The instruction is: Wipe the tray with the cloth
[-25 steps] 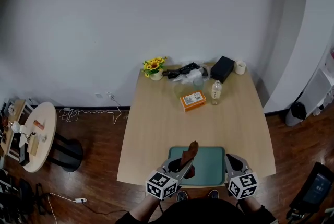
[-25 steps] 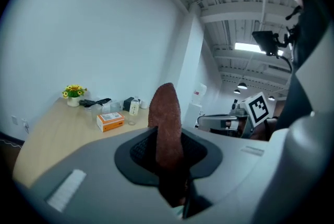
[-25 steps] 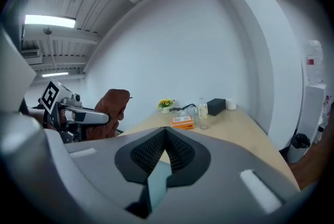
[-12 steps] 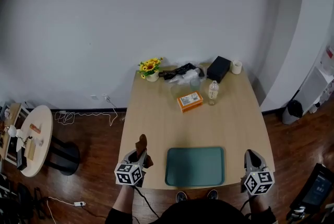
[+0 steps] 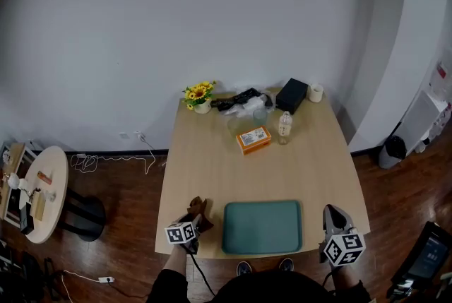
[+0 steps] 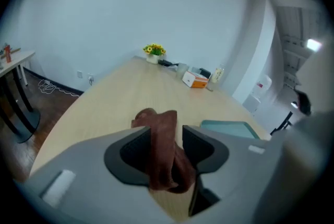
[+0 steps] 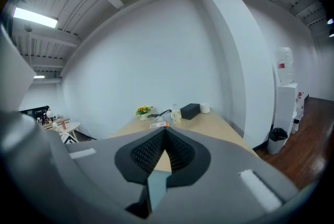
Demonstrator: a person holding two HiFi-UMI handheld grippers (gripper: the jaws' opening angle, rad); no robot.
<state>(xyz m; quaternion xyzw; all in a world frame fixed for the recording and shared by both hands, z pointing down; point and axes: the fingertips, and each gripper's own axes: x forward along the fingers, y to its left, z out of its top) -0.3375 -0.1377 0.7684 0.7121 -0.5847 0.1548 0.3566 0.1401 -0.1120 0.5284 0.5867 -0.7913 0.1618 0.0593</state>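
Working L to R from my end. Far L, on the dark wood floor, is a round side table [image 5: 42,181] w/ small clutter, well apart from the main table [image 5: 212,174].

The L gripper [image 5: 192,221] sits at the near L corner of the main table, just L of the tray [image 5: 262,227] and not touching it. Its jaws are opening w/ the brown cloth [image 5: 198,207] btwn them. In the L gripper view, the L gripper [image 6: 166,138] has the cloth [image 6: 159,126] hanging down the gap. It lies against the L pad, and a slit of tabletop shows btwn cloth and R pad, so I don't read it as pinched. The cloth's far end bunches on the wood just past the jaw tips. So the cloth is off the tray, beside its L edge.

The tray [image 6: 229,128] is teal, rectangular w/ rounded corners, and lies flat at the centre of the near edge.

At the far end of the table, L to R:
- sunflower pot [image 5: 198,95]
- black cable heap [image 5: 239,98]
- orange box [image 5: 253,139], nearer mid-table
- clear bottle [image 5: 284,126], just beside the box
- black box [image 5: 291,94]
- white cup [image 5: 316,92], at the far R corner

The R gripper [image 5: 332,217] is at the near R corner, R of the tray w/ a gap. In the R gripper view, the R gripper [image 7: 165,131] has its jaws pressed together and is empty.

Far R, a dark bin [image 5: 392,150] stands on the floor by the wall.
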